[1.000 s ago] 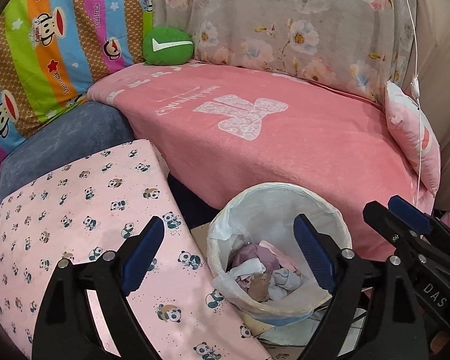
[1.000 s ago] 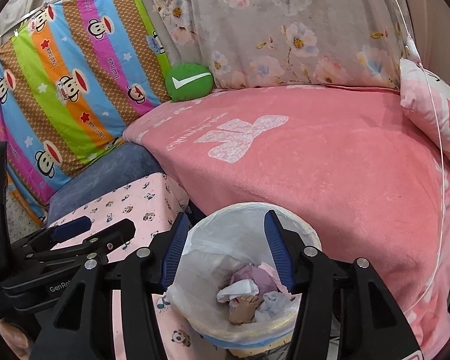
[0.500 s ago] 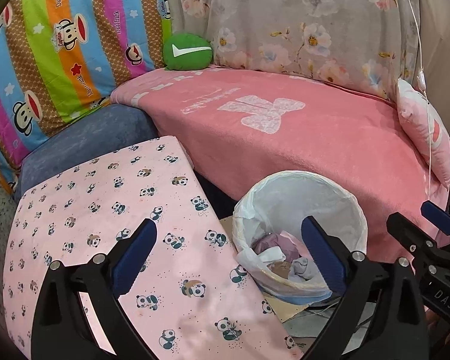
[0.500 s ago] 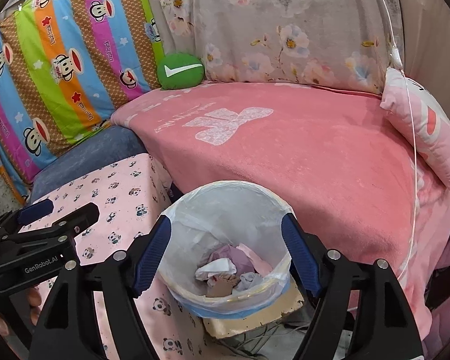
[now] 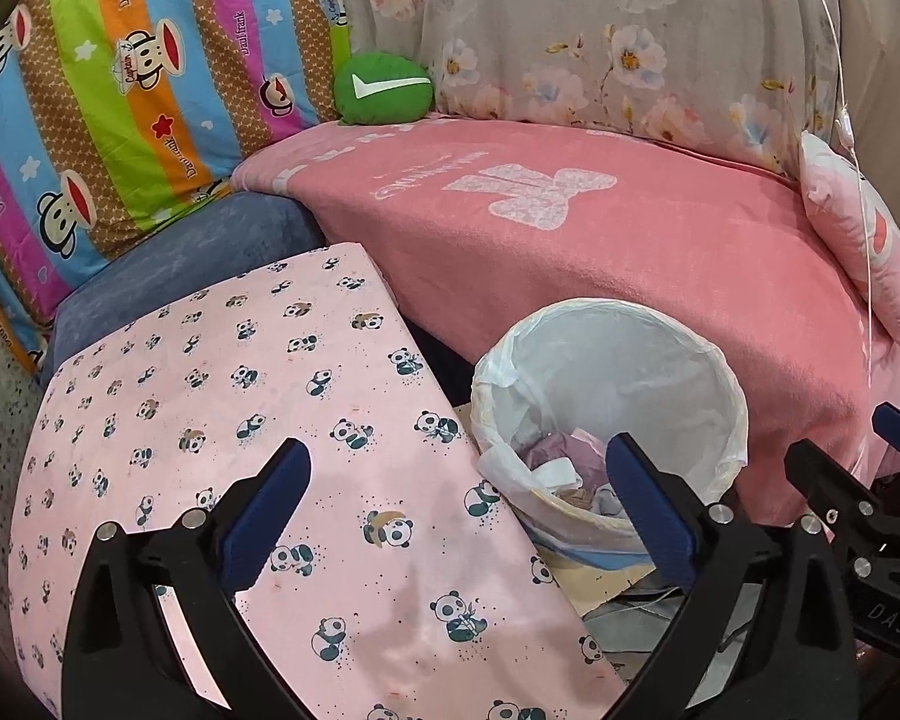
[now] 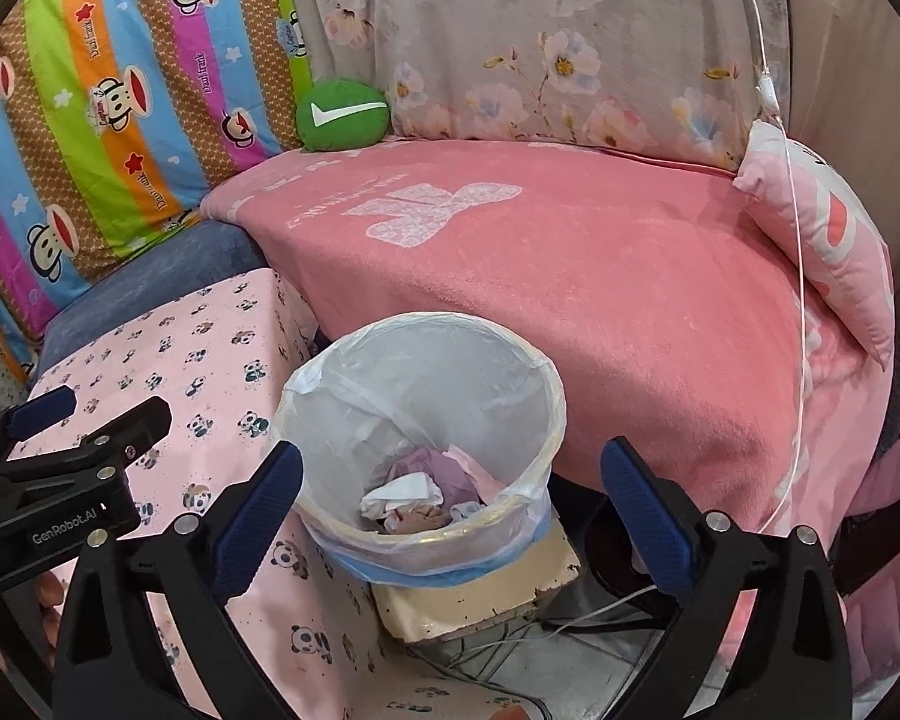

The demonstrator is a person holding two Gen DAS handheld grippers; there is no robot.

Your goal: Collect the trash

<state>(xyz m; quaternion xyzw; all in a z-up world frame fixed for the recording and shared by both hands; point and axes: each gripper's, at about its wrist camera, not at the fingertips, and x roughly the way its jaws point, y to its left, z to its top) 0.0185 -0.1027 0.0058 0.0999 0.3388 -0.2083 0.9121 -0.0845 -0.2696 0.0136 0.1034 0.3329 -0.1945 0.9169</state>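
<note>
A round trash bin (image 6: pixel 417 354) lined with a clear plastic bag stands on the floor between a panda-print surface and a pink bed; it also shows in the left wrist view (image 5: pixel 612 324). Crumpled white and purple tissues (image 6: pixel 420 486) lie inside it, also seen in the left wrist view (image 5: pixel 561 462). My left gripper (image 5: pixel 459 495) is open and empty, above the panda cloth beside the bin. My right gripper (image 6: pixel 450 492) is open and empty, above the bin with its fingers astride it.
The pink panda-print cloth (image 5: pixel 222 396) covers a low surface at left. A pink blanket (image 6: pixel 570 276) covers the bed behind the bin. A green cushion (image 6: pixel 342 115) and a pink pillow (image 6: pixel 822 240) lie on the bed. Cables and a beige block (image 6: pixel 480 594) lie under the bin.
Both grippers have pulled back and up from the bin, so it looks smaller and lower. The right gripper's jaws have opened wider. The trash stays in the bin.
</note>
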